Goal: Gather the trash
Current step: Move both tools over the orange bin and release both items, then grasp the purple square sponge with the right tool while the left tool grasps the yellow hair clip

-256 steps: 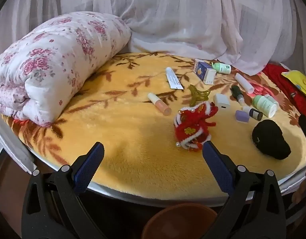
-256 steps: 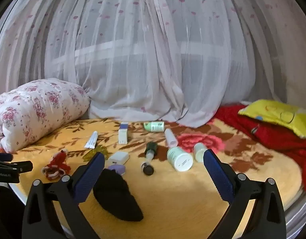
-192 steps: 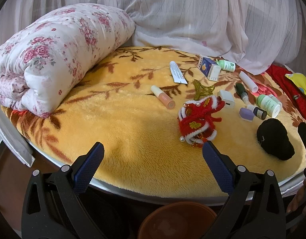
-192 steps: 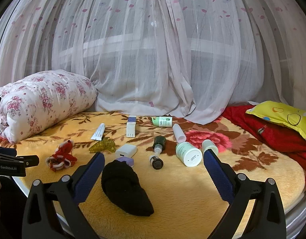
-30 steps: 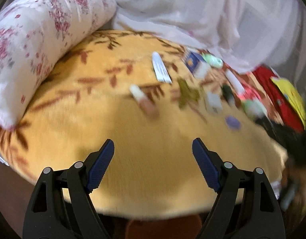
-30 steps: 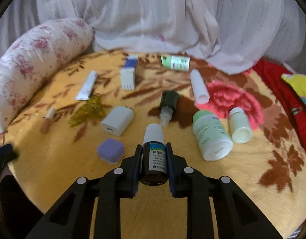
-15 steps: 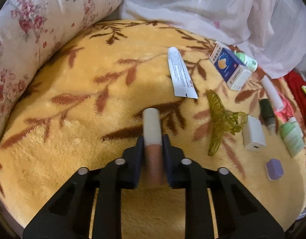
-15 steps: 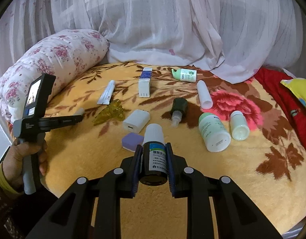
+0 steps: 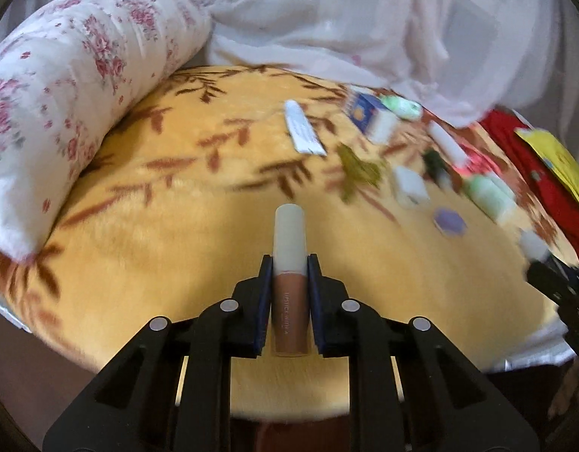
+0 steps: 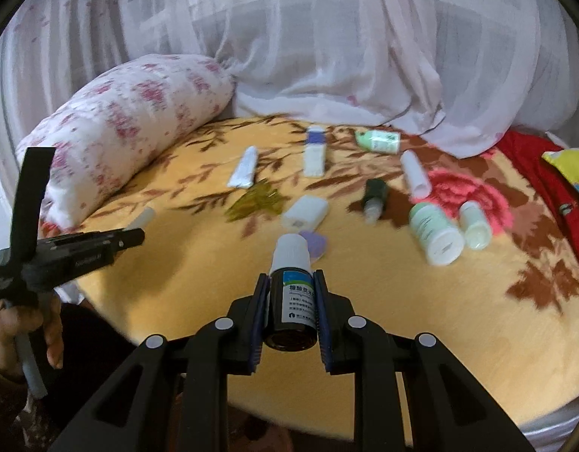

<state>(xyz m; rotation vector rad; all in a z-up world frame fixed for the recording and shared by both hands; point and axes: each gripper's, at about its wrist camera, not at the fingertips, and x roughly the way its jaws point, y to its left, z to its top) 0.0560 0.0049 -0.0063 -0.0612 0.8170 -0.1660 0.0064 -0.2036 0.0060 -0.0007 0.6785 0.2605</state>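
My left gripper (image 9: pixel 289 263) is shut on a brown lipstick tube with a pale cap (image 9: pixel 288 263), lifted off the yellow blanket (image 9: pixel 176 248). In the right wrist view the same tube's cap (image 10: pixel 143 218) pokes out past the left gripper (image 10: pixel 137 234), held by a hand at the left. My right gripper (image 10: pixel 291 277) is shut on a small dark bottle with a white cap (image 10: pixel 291 293). Left on the blanket are a white tube (image 10: pixel 244 167), a blue-and-white box (image 10: pixel 314 150), a green bottle (image 10: pixel 378 140) and several other containers.
A rolled floral quilt (image 10: pixel 131 120) lies at the blanket's left, a sheer curtain (image 10: pixel 327 37) hangs behind. A red cloth (image 10: pixel 545 177) and a yellow pillow (image 10: pixel 572 165) are at the right. An olive hair claw (image 10: pixel 257 201), a white charger (image 10: pixel 305 213) and a purple block (image 10: pixel 316 243) lie mid-blanket.
My left gripper shut on the lipstick tube and lifted it back off the blanket toward the near edge. My right gripper drew back with the dark bottle still in it.
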